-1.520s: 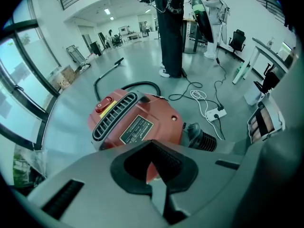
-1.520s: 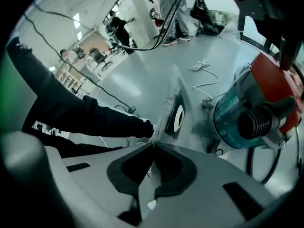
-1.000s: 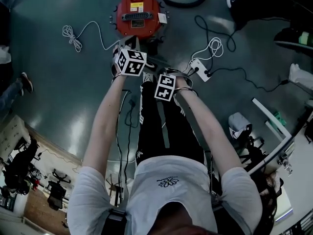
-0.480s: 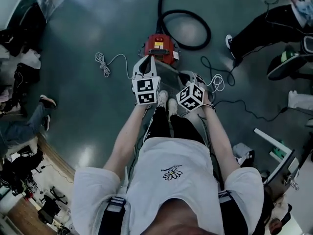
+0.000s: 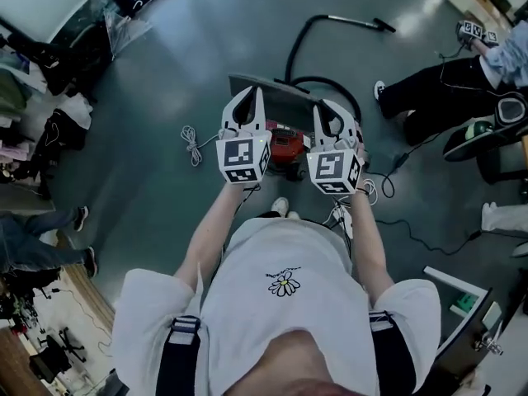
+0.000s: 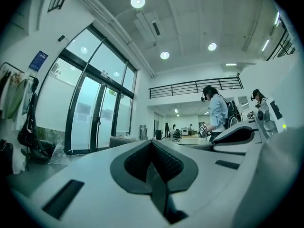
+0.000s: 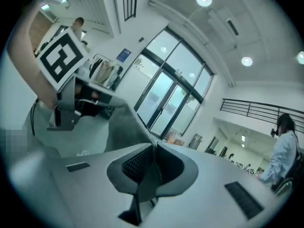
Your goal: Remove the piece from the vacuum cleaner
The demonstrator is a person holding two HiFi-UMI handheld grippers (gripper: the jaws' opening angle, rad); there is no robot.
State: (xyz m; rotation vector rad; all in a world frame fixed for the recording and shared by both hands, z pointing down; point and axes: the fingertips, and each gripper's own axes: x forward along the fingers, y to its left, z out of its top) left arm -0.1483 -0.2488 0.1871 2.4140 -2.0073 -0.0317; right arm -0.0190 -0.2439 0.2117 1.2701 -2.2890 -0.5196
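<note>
Your left gripper (image 5: 249,96) and right gripper (image 5: 324,108) each pinch the grey piece (image 5: 276,87) above the vacuum cleaner (image 5: 285,143), so lifting looks done; next, probably lay it aside.

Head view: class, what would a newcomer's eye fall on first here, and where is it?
The left gripper and right gripper stand side by side in mid-frame, both clamped on a flat grey piece stretched between them. Just below them the red vacuum cleaner sits on the floor, its black hose curling away beyond.
</note>
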